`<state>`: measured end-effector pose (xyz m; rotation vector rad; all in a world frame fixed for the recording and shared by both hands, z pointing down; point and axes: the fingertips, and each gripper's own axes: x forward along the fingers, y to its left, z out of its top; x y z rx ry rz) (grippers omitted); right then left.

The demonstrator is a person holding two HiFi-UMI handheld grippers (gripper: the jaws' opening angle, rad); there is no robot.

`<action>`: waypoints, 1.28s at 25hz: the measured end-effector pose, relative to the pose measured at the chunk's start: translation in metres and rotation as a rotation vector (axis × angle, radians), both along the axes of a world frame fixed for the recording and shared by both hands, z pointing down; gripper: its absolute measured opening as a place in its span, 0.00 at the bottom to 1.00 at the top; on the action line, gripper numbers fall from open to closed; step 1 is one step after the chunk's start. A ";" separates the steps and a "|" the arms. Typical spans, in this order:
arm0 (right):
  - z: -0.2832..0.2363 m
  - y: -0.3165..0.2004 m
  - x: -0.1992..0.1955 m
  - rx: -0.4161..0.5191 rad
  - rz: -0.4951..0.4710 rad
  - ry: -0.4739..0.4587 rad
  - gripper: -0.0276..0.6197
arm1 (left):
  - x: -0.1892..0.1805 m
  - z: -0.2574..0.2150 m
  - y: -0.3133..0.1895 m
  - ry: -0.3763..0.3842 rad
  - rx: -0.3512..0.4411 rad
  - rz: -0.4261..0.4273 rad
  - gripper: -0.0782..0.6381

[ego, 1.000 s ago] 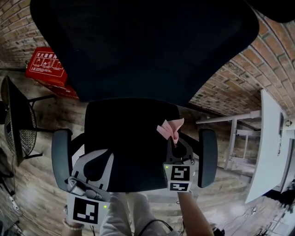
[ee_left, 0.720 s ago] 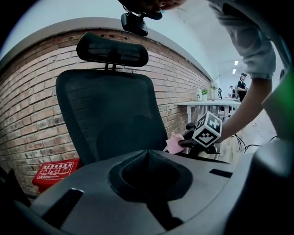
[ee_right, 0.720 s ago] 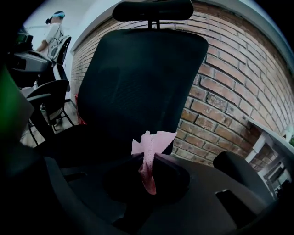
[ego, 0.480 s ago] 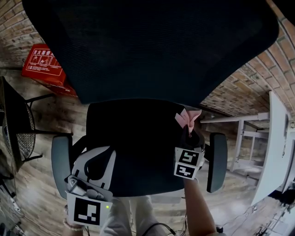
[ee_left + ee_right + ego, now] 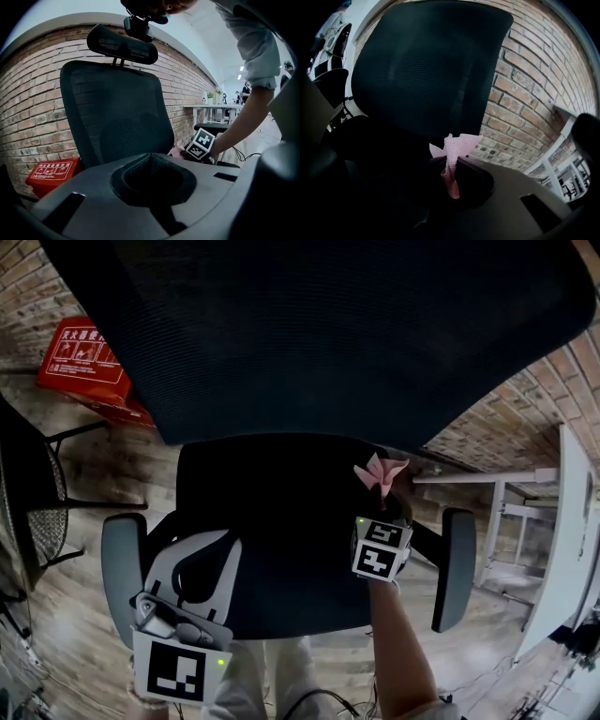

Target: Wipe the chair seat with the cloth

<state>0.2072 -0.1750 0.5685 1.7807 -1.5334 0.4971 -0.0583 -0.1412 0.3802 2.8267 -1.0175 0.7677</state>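
Note:
The black chair seat (image 5: 272,512) lies below me, under the tall mesh backrest (image 5: 309,334). A small pink cloth (image 5: 379,472) sticks up at the seat's far right corner, and my right gripper (image 5: 382,495) is shut on it, low over the seat. In the right gripper view the cloth (image 5: 453,157) stands pinched between the dark jaws, with the backrest (image 5: 422,70) behind it. My left gripper (image 5: 208,549) hovers over the seat's near left part, jaws together on nothing. The left gripper view shows its grey jaws (image 5: 152,161) meeting, the backrest (image 5: 117,117) and the right gripper's marker cube (image 5: 201,144) beyond.
Grey armrests (image 5: 120,563) (image 5: 454,563) flank the seat. A red box (image 5: 82,367) lies on the wood floor by the brick wall at the left. Further left stands a black mesh chair (image 5: 33,493). A white table (image 5: 562,540) is at the right.
My right gripper has carried the pink cloth to the right and farther back along the seat, towards the backrest corner. The left gripper has stayed almost still.

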 end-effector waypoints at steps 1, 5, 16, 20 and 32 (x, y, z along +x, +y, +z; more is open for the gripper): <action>0.005 0.001 -0.004 -0.014 -0.004 -0.018 0.14 | -0.001 0.001 -0.001 0.000 -0.002 -0.001 0.13; 0.020 0.000 -0.024 -0.045 -0.024 -0.093 0.14 | -0.006 0.001 -0.005 0.004 0.004 -0.006 0.13; 0.033 -0.018 -0.096 -0.070 -0.201 -0.175 0.14 | -0.033 -0.006 -0.004 0.010 0.001 -0.074 0.13; 0.034 -0.026 -0.127 -0.071 -0.267 -0.189 0.14 | -0.046 -0.009 -0.005 0.004 0.003 -0.105 0.13; 0.037 -0.039 -0.210 -0.085 -0.466 -0.238 0.14 | -0.098 -0.017 -0.001 -0.014 0.021 -0.237 0.13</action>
